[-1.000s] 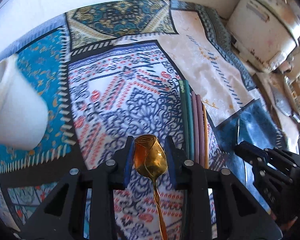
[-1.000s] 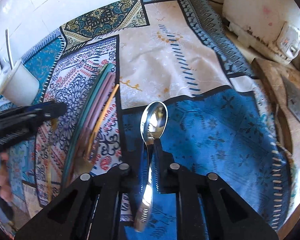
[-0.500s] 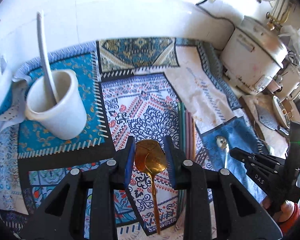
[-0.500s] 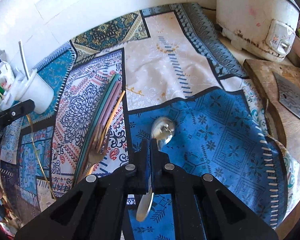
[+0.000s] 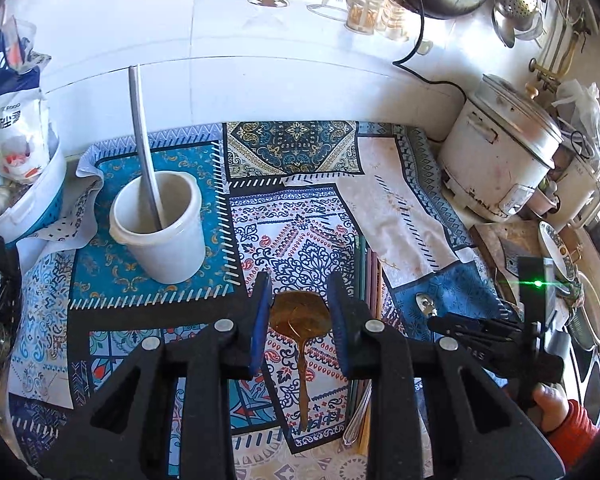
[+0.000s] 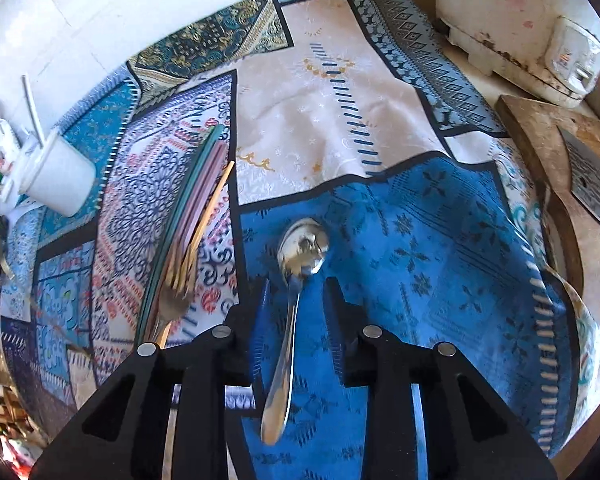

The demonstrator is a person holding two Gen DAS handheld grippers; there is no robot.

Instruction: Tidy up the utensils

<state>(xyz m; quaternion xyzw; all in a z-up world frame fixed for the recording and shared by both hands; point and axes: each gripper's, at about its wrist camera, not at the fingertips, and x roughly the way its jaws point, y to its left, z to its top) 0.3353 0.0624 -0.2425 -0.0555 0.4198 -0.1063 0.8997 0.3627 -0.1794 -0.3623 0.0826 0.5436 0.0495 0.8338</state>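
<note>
The left tool (image 5: 298,318) pinched a gold spoon (image 5: 299,314) by its bowl, the pads pressing on either edge, so that the thin handle hung down free below the jaws, well above the patterned cloth (image 5: 300,220) that covered the tabletop. Held that way, the spoon seemed ready to be dropped handle-first into the white cup (image 5: 158,226), which stood to the tool's left on a blue patch of the cloth and already carried one long grey utensil (image 5: 144,140) leaning against its rim; the cup looked like the collecting place for the task. The right tool (image 6: 296,306) pointed steeply down at a silver spoon (image 6: 296,280) that lay flat on the blue patch, bowl away from the camera. Its jaws were opening, standing to either side of the spoon's neck with a clear gap on both sides, so nothing was gripped there (the spoon rested on the cloth by its own weight). Just to the left of that spoon lay a row of coloured chopsticks (image 6: 198,200) and a fork (image 6: 172,300), side by side on the paisley patch, which suggested that the loose pieces were being lined up or awaited their turn. A rice cooker (image 5: 496,160) and a cutting board (image 6: 548,152) stood to the right, clear of the work. My judgement was that the gold spoon's trip to the cup was the step in hand.
</note>
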